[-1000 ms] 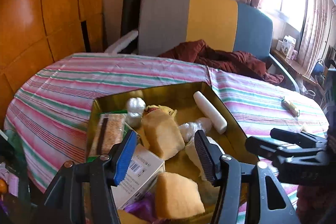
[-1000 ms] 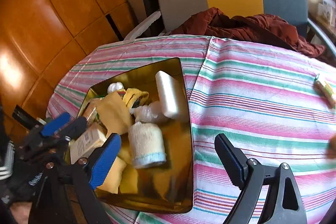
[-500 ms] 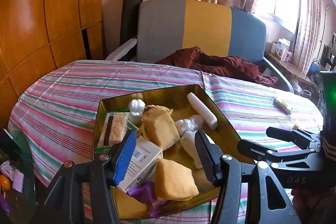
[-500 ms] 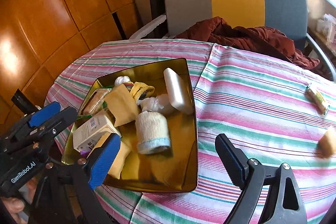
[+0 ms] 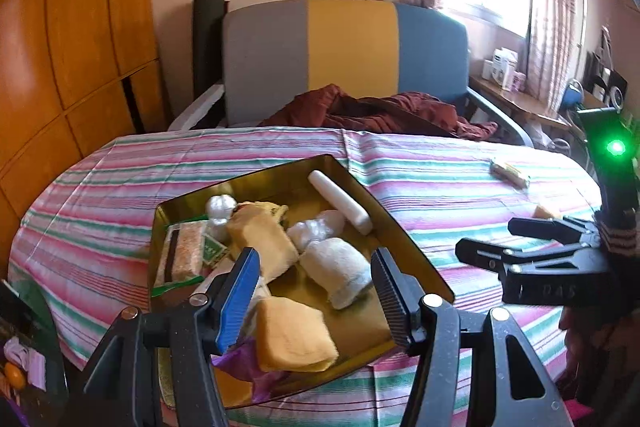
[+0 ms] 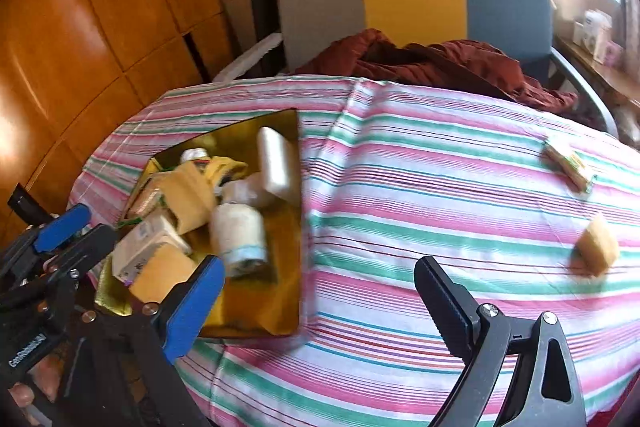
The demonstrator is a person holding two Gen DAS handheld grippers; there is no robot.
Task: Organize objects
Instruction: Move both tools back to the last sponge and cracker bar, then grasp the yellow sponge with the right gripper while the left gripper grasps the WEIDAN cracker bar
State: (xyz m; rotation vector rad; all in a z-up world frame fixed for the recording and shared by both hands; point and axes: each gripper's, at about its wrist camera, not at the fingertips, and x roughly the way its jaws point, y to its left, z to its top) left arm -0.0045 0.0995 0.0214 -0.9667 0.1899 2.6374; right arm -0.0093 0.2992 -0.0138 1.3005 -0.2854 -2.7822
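Clearly the right hand-held gripper, jaws empty and just opened wider, is nearer the sponge by the counter's right edge (ahead-right of it); the left hand-held gripper hangs half-open, empty, over the tray.

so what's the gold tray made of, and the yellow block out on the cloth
Tray: probably thin metal, or metallised card, with a glossy gold finish; its inner walls mirror the things lying in it and its edges are sharp and straight. Yellow block: likely sponge or foam, matte and slightly rough, with soft rounded corners and no shine. The picture is blurred there, so this is a guess.
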